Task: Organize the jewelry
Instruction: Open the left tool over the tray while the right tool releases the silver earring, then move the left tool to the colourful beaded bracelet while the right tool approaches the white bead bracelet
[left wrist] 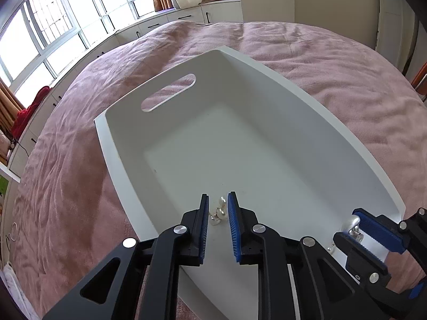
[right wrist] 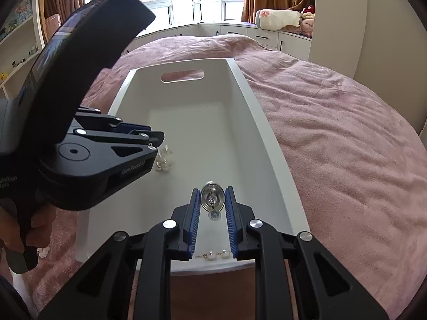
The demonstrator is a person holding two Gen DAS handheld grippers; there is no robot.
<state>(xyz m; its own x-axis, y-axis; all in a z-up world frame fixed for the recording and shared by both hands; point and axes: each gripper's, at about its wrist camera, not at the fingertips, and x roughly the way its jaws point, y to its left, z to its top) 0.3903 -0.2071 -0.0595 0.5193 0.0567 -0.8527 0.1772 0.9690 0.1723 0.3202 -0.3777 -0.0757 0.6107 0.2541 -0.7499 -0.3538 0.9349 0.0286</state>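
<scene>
A white tray [left wrist: 120, 160] with a slot handle lies on a pink bedspread. My left gripper [left wrist: 217, 200] hangs low over the tray's near end. A cluster of pearl earrings [left wrist: 218, 212] rests on the tray floor between its blue pads, which stand slightly apart and do not press on it. In the right wrist view the same cluster [right wrist: 163, 161] lies just past the left gripper [right wrist: 157, 138]. My right gripper [right wrist: 212, 190] is shut on a silver oval earring [right wrist: 213, 200] with a pearl drop, above the tray [right wrist: 256, 122]. A pair of pearl studs [right wrist: 217, 254] lies on the floor beneath it.
The pink bedspread [right wrist: 333, 133] surrounds the tray on all sides. A person's hand [right wrist: 16, 229] holds the left gripper's handle, with a small white piece [right wrist: 42, 252] on the cover nearby. White cabinets, a pillow [right wrist: 277, 18] and windows line the far wall.
</scene>
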